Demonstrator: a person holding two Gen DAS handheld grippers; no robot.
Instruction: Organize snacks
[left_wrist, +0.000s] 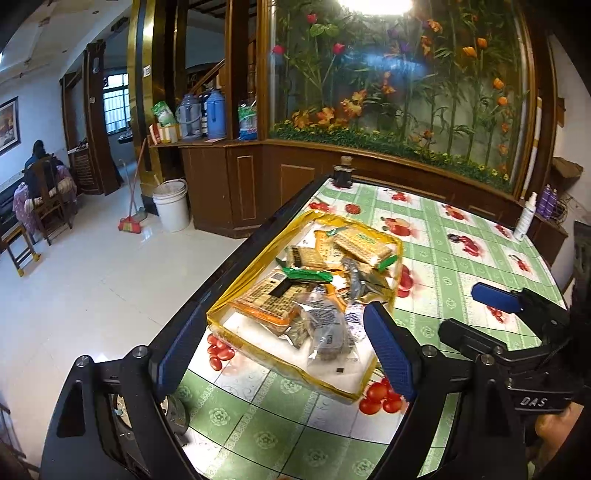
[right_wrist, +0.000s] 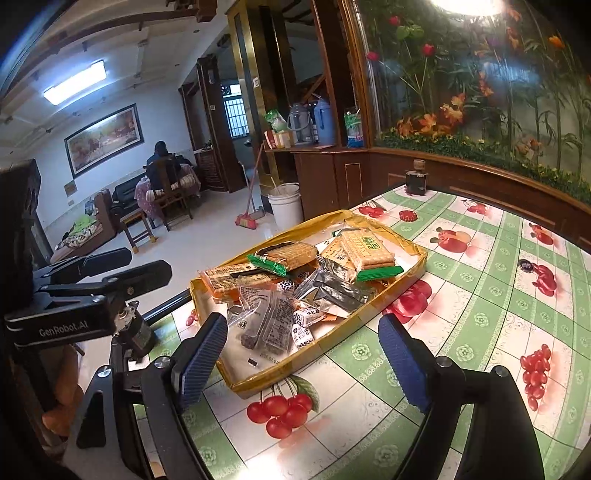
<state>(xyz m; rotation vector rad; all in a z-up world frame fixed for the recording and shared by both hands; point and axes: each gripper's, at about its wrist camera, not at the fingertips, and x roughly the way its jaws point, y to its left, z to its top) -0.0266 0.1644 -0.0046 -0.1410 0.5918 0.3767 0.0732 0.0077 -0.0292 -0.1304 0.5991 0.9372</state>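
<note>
A shallow yellow tray (left_wrist: 258, 258) (right_wrist: 332, 341) lies on the fruit-patterned tablecloth, holding several snack packs. Among them are a cracker pack with green ends (left_wrist: 364, 247) (right_wrist: 369, 249), an orange-edged cracker pack (left_wrist: 266, 299) (right_wrist: 229, 280), clear bags of dark pieces (left_wrist: 325, 325) (right_wrist: 266, 321) and a silver packet (right_wrist: 340, 288). My left gripper (left_wrist: 282, 350) is open just short of the tray's near end, its blue pads touching nothing. My right gripper (right_wrist: 303, 363) is open too, near the tray's front corner and empty. Each gripper shows at the edge of the other's view.
A small dark corked bottle (left_wrist: 343, 173) (right_wrist: 415, 181) stands at the table's far edge and a white spray bottle (left_wrist: 526, 218) at the far right. The table's left edge drops to a tiled floor with a white bucket (left_wrist: 171, 205). A person (right_wrist: 162, 166) sits far off.
</note>
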